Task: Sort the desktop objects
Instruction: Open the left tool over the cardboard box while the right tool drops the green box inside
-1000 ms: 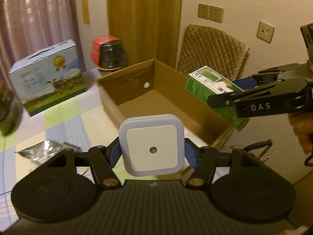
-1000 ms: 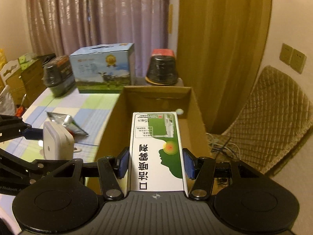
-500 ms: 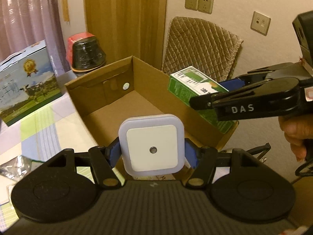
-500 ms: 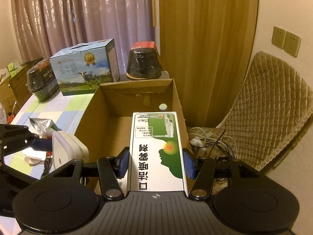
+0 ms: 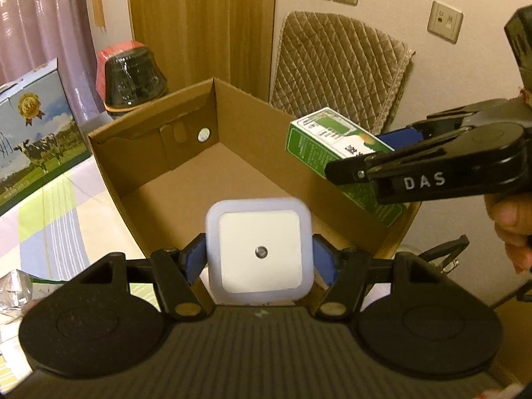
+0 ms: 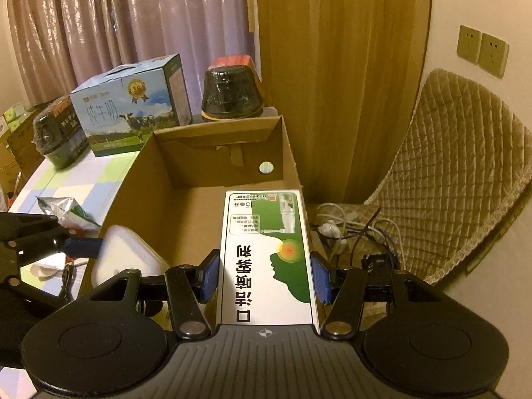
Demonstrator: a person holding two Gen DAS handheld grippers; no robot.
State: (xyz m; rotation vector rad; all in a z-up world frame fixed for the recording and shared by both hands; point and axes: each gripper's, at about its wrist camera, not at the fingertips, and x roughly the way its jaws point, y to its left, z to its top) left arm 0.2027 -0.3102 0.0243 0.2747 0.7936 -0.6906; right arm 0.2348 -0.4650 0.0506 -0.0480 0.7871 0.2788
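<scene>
here, left gripper (image 5: pixel 259 259) clamping night light (image 5: pixel 259 249), right gripper (image 6: pixel 266 276) clamping spray box (image 6: pixel 266 256) — both over carton (image 5: pixel 159 133)

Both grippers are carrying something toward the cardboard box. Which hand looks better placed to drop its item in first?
Left, probably. The left gripper holds the white night light over the cardboard box floor. The right gripper holds the green-and-white carton over the box's right wall, so it likely needs to shift inward.

My left gripper (image 5: pixel 259 262) is black plastic with blue pads (image 5: pixel 194 259), brass-coloured pivot screws and a ribbed grey deck. My right gripper (image 6: pixel 265 274) matches it, with "DAS" lettered in white along its side.
</scene>
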